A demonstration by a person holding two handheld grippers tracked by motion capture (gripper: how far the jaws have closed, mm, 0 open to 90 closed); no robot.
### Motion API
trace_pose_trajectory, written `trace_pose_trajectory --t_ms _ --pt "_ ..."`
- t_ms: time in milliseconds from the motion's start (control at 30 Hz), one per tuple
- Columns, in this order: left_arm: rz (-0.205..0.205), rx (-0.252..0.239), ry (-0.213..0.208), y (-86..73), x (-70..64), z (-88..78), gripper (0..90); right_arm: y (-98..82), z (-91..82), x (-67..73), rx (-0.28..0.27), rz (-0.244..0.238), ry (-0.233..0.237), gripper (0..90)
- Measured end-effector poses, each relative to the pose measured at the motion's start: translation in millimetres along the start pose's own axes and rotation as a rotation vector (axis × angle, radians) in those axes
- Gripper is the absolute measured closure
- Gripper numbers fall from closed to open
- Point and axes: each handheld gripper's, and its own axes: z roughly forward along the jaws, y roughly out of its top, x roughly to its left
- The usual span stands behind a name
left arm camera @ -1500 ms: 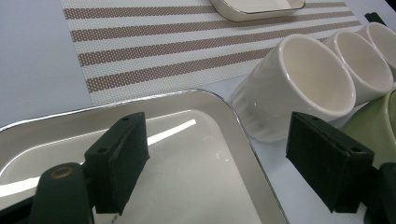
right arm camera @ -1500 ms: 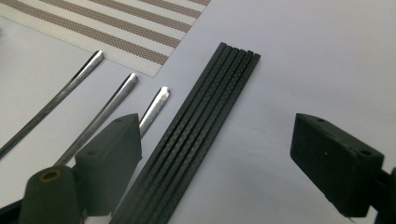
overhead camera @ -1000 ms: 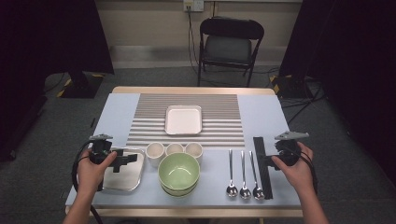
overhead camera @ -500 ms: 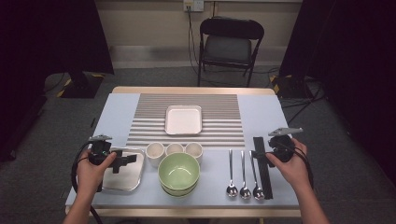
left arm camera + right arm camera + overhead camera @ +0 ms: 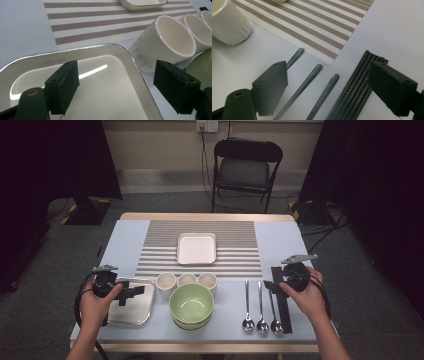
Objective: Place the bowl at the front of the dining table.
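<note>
Right tongs (image 5: 272, 285) move: a second ago they sit out at the right edge of the surface (image 5: 285, 245), now they're in over the cutlery, with the handle ends of the spoons (image 5: 312, 77) and the chopsticks (image 5: 354, 87) between the jaws in the right gripper view. Jaws wide apart, holding nothing, not touching anything I can see.

Left tongs (image 5: 131, 291) barely shift over the same second: hovering above the steel tray (image 5: 105, 82), jaws apart, empty. Tray sits at front left of the surface, just left of the cups.

Read: right side is lining up a pick from the cutlery row, spoon or chopsticks, can't tell which yet; both fall inside the open jaws. Left side looks staged at the tray, no grasp started. So work is at the approach stage, nothing lifted.

Counts, high view:
- spoons (image 5: 260, 307): 3, parallel, bowls toward the person, front right
- chopsticks (image 5: 281, 302): one black bundle just right of the spoons; several sticks side by side, exact count not readable
- cups (image 5: 186, 281): 3, white, in a row just behind the bowls
- green bowls (image 5: 191, 304): stacked front centre, looks like 2, lower rim only just showing
- white dish (image 5: 197, 248): 1, square, on the striped mat (image 5: 240, 245)
- tray: 1
- mat: 1

Chair (image 5: 245, 167) behind the surface, not involved.
</note>
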Motion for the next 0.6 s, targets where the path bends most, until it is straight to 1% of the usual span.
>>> trace_pose_trajectory --t_ms 33,67,200,300,367,400,500,600 --pt "0.001 0.001 -0.003 0.0 0.2 0.0 20.3 1.0 0.1 1.2 0.001 0.007 0.001 15.6" --pt "0.001 0.000 0.000 -0.1 0.2 0.0 20.3 2.0 0.8 1.4 -0.004 -0.004 0.004 15.6" --pt "0.004 -0.002 0.005 -0.1 0.4 -0.5 20.3 6.7 1.8 4.9 0.001 -0.009 0.009 15.7" --pt "0.008 -0.002 0.005 -0.2 -0.2 -0.7 20.3 10.2 3.1 8.1 -0.001 -0.024 0.015 15.9" --pt "0.004 -0.002 -0.001 -0.3 0.2 -0.9 20.3 11.7 4.3 9.5 -0.011 -0.032 0.021 15.9" --pt "0.000 -0.004 -0.002 -0.6 0.3 -0.9 20.3 12.6 4.4 10.9 -0.008 -0.023 0.025 16.0" --pt "-0.006 -0.005 -0.007 -1.0 1.2 -1.3 20.2 14.5 6.5 13.0 -0.008 -0.032 0.032 15.9" --pt "0.001 -0.005 -0.004 -0.6 1.4 -1.7 20.3 17.1 7.4 15.1 -0.005 -0.043 0.038 16.0"
